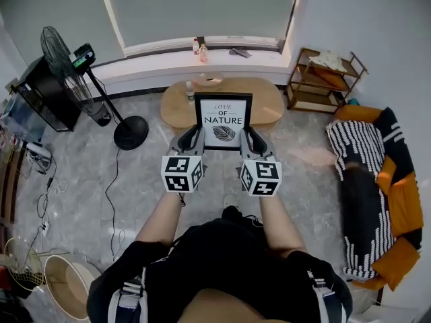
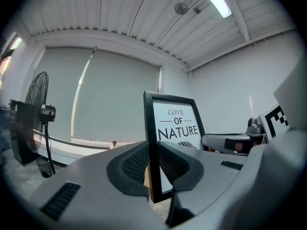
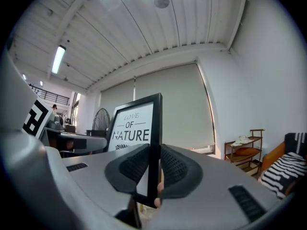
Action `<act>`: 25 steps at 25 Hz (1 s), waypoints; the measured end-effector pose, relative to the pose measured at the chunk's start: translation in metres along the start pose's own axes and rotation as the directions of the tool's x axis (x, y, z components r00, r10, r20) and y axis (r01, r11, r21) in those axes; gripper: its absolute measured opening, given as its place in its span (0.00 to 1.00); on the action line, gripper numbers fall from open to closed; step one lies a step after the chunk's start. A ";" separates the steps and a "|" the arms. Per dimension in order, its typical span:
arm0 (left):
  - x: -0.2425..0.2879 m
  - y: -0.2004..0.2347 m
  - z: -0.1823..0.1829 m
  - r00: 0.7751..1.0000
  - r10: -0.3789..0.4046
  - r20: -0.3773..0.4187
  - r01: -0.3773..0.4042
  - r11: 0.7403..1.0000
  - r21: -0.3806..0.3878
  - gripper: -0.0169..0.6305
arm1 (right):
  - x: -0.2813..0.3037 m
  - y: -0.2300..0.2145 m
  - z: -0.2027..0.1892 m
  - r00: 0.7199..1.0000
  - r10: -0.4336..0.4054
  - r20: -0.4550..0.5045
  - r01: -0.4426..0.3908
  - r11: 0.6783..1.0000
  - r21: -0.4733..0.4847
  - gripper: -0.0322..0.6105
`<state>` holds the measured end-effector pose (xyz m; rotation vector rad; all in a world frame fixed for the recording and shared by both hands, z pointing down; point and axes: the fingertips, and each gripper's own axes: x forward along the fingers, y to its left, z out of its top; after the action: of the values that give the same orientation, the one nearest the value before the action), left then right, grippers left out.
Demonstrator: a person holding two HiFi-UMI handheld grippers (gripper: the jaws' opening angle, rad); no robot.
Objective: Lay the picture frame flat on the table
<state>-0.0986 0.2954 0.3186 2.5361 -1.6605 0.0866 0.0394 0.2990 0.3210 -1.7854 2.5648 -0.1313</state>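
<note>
The rack's (image 1: 316,81) top shelf holds something white. My left tool (image 1: 193,137) pinches the frame's (image 1: 223,118) left edge, my right tool (image 1: 250,138) its right. The frame stands upright above the worktop's (image 1: 269,105) near edge. Ceiling lamps (image 2: 217,0) show only in the gripper views.

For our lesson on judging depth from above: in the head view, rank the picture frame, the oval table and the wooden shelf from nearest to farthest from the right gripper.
1. The picture frame, gripped at its right edge by the right gripper.
2. The table, just ahead, behind the frame.
3. The shelf, off to the far right, beyond the table.
</note>
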 end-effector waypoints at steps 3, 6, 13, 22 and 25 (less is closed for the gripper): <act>0.049 0.006 0.006 1.000 0.006 -0.007 -0.006 1.000 -0.002 0.13 | 0.040 -0.029 0.005 1.000 0.003 -0.001 -0.003 1.000 0.001 0.19; 0.094 0.013 0.014 1.000 0.010 -0.014 -0.010 1.000 -0.007 0.13 | 0.079 -0.056 0.011 1.000 0.015 -0.005 -0.015 1.000 -0.002 0.19; 0.209 0.019 0.037 0.999 0.035 -0.015 -0.035 0.999 -0.001 0.13 | 0.172 -0.132 0.032 0.999 0.048 -0.002 -0.048 0.999 -0.008 0.19; 0.309 0.037 0.042 0.996 0.082 -0.036 -0.082 0.997 -0.001 0.13 | 0.265 -0.191 0.032 0.995 0.099 -0.025 -0.099 0.995 0.001 0.19; 0.327 0.050 0.034 0.995 0.089 -0.049 -0.090 0.996 -0.017 0.13 | 0.285 -0.195 0.024 0.993 0.109 -0.038 -0.109 0.994 0.001 0.19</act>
<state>-0.0132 -0.0263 0.3226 2.4254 -1.7480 0.1375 0.1241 -0.0366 0.3225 -1.6536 2.6819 -0.1639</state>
